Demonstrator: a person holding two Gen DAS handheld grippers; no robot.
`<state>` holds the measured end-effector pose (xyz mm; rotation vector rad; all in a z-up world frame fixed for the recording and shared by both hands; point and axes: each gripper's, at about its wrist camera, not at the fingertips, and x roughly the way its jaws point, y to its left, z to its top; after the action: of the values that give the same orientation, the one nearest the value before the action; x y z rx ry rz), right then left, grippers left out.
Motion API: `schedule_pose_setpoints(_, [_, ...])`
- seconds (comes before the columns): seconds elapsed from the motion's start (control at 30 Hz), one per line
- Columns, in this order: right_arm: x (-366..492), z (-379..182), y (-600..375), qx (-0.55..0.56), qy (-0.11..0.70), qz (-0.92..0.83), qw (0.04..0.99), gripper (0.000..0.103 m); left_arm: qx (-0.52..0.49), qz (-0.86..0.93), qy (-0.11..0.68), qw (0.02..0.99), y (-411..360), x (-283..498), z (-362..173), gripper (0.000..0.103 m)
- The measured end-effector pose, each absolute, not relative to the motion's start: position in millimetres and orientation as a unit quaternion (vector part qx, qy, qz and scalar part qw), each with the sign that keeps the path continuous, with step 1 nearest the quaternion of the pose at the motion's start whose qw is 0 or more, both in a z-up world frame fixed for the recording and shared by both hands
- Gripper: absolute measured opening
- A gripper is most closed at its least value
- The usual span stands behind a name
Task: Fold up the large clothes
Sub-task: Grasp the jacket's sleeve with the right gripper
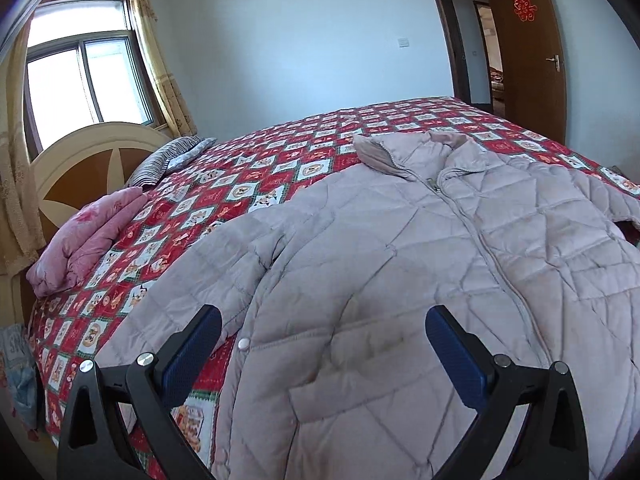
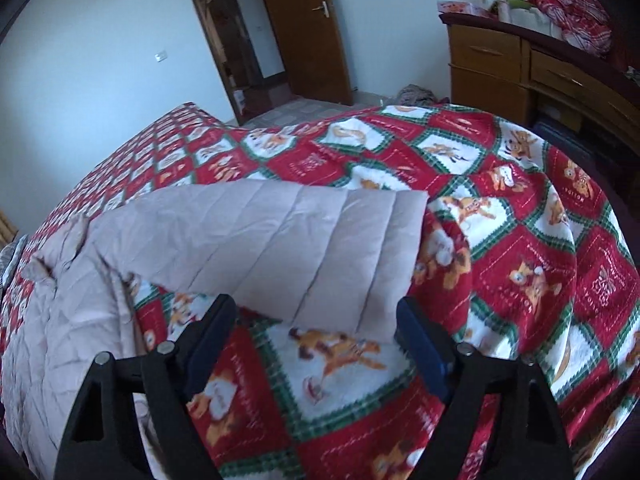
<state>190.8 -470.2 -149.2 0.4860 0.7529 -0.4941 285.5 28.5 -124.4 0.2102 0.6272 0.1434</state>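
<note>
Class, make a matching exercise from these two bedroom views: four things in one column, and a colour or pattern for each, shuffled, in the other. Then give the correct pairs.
Things:
1. Quilted jacket
2. Bedspread
3. Folded blanket by the headboard
4. Pillow

Colours:
A. Red checks with cartoon animals
B. Grey and white stripes
C. Pale mauve-grey
D. Pink

Pairs: 1-C, 2-A, 3-D, 4-B

Bedspread [image 1: 280, 152] bare across centre and top of left view, free passage; pink quilt [image 1: 84, 236] and pillow [image 1: 168, 158] block its left edge by the headboard [image 1: 80, 160]; jacket [image 1: 400, 280] covers lower right; right view: dresser [image 2: 520, 68] crowds upper right; sleeve [image 2: 280, 240] lies mid-frame.
</note>
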Motion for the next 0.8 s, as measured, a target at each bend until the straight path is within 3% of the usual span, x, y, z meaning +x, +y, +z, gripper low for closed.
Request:
schedule_pose_setpoints(0.13, [202.7,-156.3,-490.5,0.235,0.369,-0.26,0.861,0.084,0.108,0.093,0.314,0.939,33.3,323.3,-137.7,0.102])
schedule_pose_setpoints(0.33, [214.6,-179.1,-500.2,0.252,0.396,-0.261,0.843,0.067,0.106,0.128,0.311,0.936,49.4,364.6,-147.1,0.102])
schedule_pose_setpoints(0.4, [216.7,-178.0,-499.1,0.246,0.4,-0.259,0.844,0.051,0.1,0.134,0.321,0.932,56.4,376.7,-153.2,0.102])
schedule_pose_setpoints(0.47, [220.2,-177.7,-496.4,0.232,0.405,-0.254,0.847,0.029,0.097,0.138,0.331,0.928,59.6,386.1,-160.2,0.102])
schedule_pose_setpoints(0.53, [221.8,-174.8,-493.3,0.216,0.404,-0.252,0.852,0.019,0.089,0.141,0.34,0.925,65.8,390.7,-165.5,0.102])
schedule_pose_setpoints(0.8, [229.1,-139.0,-471.9,0.154,0.37,-0.253,0.881,0.012,0.082,0.146,0.343,0.924,76.8,402.6,-159.4,0.102])
